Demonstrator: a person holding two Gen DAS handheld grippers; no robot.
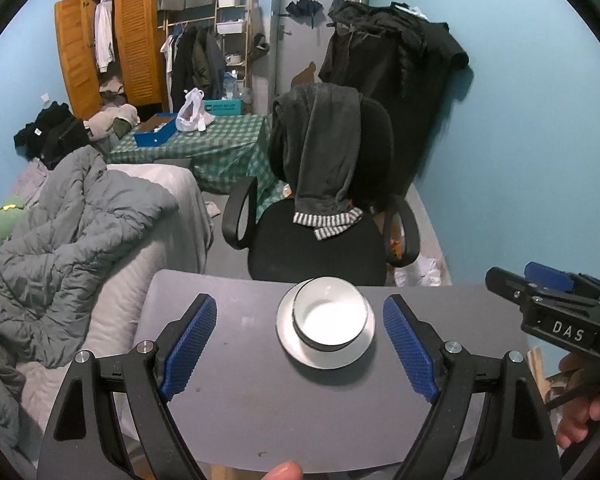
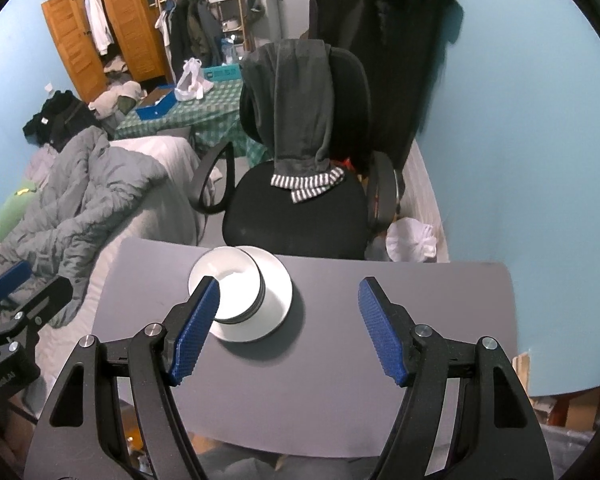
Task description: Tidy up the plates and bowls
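Observation:
A white bowl (image 1: 329, 315) with a dark rim sits on a white plate (image 1: 290, 344) near the far edge of the grey table (image 1: 240, 392). My left gripper (image 1: 300, 312) is open and empty, held above the table with the bowl seen between its blue pads. In the right wrist view the bowl (image 2: 230, 284) sits on the plate (image 2: 278, 288) to the left of centre. My right gripper (image 2: 290, 294) is open and empty, and its left pad overlaps the bowl's near edge in the image. The right gripper's body (image 1: 556, 312) shows at the right of the left wrist view.
A black office chair (image 1: 320, 216) draped with dark clothing stands just beyond the table's far edge. A bed with a grey duvet (image 1: 72, 232) lies to the left. A blue wall (image 1: 520, 140) is on the right. The left gripper's body (image 2: 16, 320) shows at the left.

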